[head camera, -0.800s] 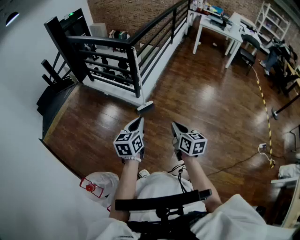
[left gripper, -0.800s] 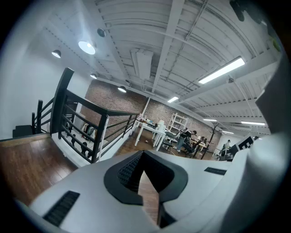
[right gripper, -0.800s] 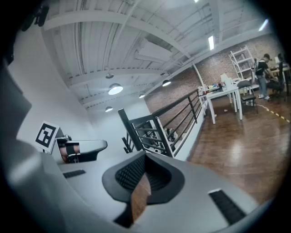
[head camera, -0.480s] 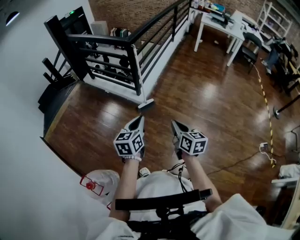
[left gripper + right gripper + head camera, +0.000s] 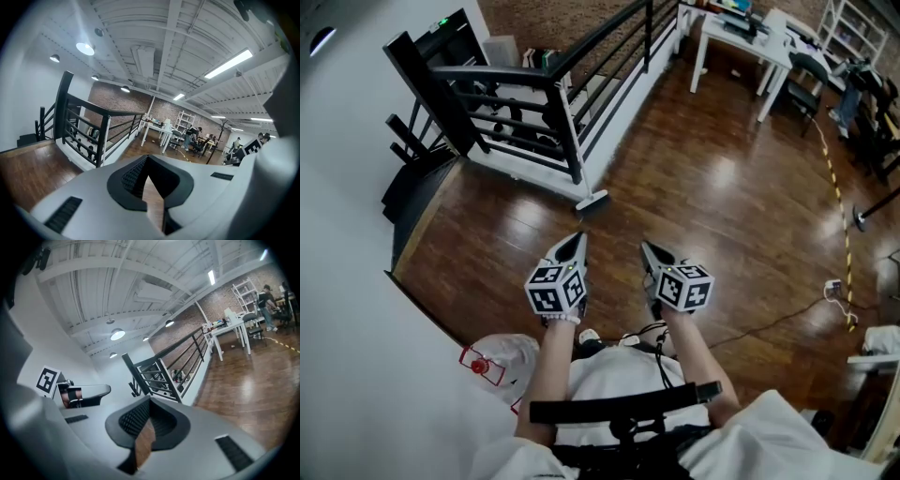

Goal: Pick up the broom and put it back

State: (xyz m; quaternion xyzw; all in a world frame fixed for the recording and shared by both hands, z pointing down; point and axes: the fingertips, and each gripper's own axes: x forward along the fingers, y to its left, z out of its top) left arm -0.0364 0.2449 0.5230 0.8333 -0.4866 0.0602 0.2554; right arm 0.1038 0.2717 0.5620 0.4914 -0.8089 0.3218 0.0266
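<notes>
Broom (image 5: pixel 592 200) shifted up-frame — flat pale head on glossy planks (image 5: pixel 722 187)

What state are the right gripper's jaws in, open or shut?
Shut and empty: the right gripper shows its tips meeting in its own view, with only wood floor seen through the slot behind them.

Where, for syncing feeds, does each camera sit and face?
Head view: on the person's head, looking steeply down at the wood floor, railing and broom; forearms, left gripper, right gripper show.
Left gripper view: on the left gripper, facing along its shut jaws toward railing and white table; right gripper at right.
Right gripper view: on the right gripper, along its shut jaws toward the railing; left gripper at left.
Shared: all three show the railing.
</notes>
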